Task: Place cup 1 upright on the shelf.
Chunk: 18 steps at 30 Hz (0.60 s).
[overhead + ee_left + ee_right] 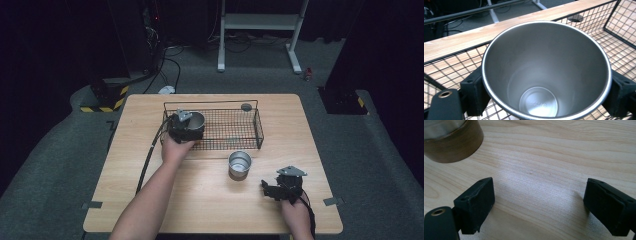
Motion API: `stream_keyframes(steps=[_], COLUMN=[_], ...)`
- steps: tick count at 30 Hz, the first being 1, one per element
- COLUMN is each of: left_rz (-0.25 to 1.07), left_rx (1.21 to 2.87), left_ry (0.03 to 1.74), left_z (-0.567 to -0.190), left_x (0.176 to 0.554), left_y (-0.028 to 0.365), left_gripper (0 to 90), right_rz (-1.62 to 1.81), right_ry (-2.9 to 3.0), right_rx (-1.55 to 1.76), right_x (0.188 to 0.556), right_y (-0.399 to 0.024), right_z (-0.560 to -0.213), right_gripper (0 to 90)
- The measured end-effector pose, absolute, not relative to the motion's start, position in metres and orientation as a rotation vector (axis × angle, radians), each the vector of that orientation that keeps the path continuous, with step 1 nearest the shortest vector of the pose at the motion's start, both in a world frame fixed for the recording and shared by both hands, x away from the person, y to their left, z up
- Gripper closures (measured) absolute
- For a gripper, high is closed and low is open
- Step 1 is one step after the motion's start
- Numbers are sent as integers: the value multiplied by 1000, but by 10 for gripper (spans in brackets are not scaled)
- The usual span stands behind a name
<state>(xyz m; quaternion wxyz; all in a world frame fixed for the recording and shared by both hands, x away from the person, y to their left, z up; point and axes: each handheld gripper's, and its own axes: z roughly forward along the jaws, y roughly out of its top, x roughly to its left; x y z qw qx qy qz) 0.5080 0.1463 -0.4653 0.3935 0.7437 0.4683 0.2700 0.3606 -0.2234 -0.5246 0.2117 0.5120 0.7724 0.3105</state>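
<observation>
Right gripper (539,207): jaws spread, nothing between; second steel cup (239,164) ahead-left, apart. Left gripper (544,96): jaws pinching shiny tapered steel cup (546,70) across its sides, over black wire basket (621,32). Judgement: lower upright onto mesh, then release.

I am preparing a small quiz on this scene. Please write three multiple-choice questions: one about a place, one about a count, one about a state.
1. Where is the cup held by the left gripper?
A. inside the wire basket
B. on the floor
C. at the table's near edge

2. How many steel cups are there?
A. one
B. two
C. four

3. How do the right gripper's jaws stand?
A. shut on a cup
B. open, with nothing between them
C. shut on the basket wire

Answers:
1 A: the held cup has the wire basket mesh around it.
2 B: besides it, a second cup stands on the table.
3 B: the right gripper shows bare wood between its jaws.
</observation>
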Motion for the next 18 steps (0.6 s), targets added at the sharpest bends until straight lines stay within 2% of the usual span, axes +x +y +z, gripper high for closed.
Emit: stream_keyframes(steps=[6, 13, 18], left_rz=[684, 655, 642], left_rx=[1900, 1892, 1889], left_ry=[1202, 1219, 1215], left_z=[-465, -462, -458], left_x=[508, 508, 507], left_y=[146, 150, 152], left_gripper=[111, 7, 6], right_rz=[864, 864, 864], right_ry=[2144, 2144, 2144], right_rx=[1424, 1425, 1425], right_x=[361, 361, 361], right_y=[-223, -223, -223], right_z=[-525, -525, -525], right_gripper=[101, 101, 101])
